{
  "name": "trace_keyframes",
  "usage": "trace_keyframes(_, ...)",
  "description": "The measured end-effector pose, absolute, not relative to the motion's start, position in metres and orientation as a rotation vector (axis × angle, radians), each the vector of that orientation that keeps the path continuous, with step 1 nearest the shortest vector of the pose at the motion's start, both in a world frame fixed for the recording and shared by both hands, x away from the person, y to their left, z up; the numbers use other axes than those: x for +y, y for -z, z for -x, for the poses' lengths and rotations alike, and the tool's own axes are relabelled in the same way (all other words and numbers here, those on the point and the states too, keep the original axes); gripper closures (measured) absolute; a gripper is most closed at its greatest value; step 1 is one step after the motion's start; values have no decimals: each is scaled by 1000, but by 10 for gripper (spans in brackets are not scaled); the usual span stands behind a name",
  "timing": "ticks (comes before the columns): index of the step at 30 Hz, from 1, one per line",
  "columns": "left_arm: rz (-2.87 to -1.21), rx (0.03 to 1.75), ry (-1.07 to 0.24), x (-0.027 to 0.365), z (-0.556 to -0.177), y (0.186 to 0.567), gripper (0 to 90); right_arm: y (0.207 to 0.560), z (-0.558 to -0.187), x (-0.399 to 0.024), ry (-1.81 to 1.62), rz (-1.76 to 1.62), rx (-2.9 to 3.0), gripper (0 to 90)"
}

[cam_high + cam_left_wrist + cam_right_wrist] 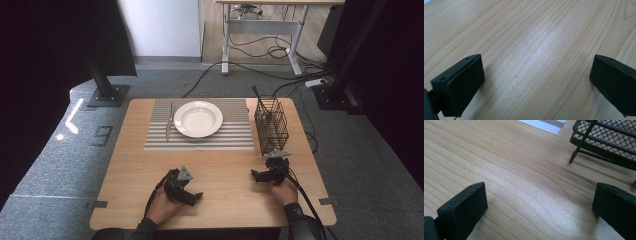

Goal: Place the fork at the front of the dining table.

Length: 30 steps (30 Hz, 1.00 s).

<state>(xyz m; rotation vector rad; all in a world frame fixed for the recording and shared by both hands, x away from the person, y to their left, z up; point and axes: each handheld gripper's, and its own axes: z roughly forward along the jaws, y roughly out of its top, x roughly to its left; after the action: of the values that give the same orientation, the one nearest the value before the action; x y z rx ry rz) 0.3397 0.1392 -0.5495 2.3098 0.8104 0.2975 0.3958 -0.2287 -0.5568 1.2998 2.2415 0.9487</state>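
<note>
Wooden table with striped placemat, wire basket.

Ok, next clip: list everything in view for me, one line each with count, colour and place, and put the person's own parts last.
table: one, light wood, centre of the high view
placemat: one, grey and white stripes, far half of the table
plate: one, white, on the placemat
knife: one, silver, on the placemat just left of the plate
wire basket: one, black mesh, right side of the table, with a dark utensil handle sticking up from it
desk: one, white legs, on the floor beyond the table
cables: several, black, on the floor beyond the table
left gripper: one, black, near edge of the table, jaws apart
right gripper: one, black, near the basket, jaws apart
hands: two, at the near edge, each holding a gripper
</note>
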Motion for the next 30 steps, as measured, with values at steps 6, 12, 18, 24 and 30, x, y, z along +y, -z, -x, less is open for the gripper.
trace_keyframes(6, -2310, 806, -297, 136, -344, 550, 0, 557, -396, -228, -949, -1301, 2240, 0)
trace_keyframes(12, -2312, 798, -294, 135, -345, 549, 0, 557, -396, -228, -948, -1301, 2240, 0)
trace_keyframes(18, -2305, 799, -296, 136, -345, 549, 14, 557, -396, -228, -948, -1300, 2240, 0)
trace_keyframes(24, -2286, 814, -283, 136, -348, 547, 16, 557, -396, -228, -947, -1301, 2240, 0)
trace_keyframes(30, -2280, 794, -274, 133, -351, 540, 16, 557, -395, -228, -946, -1303, 2239, 0)
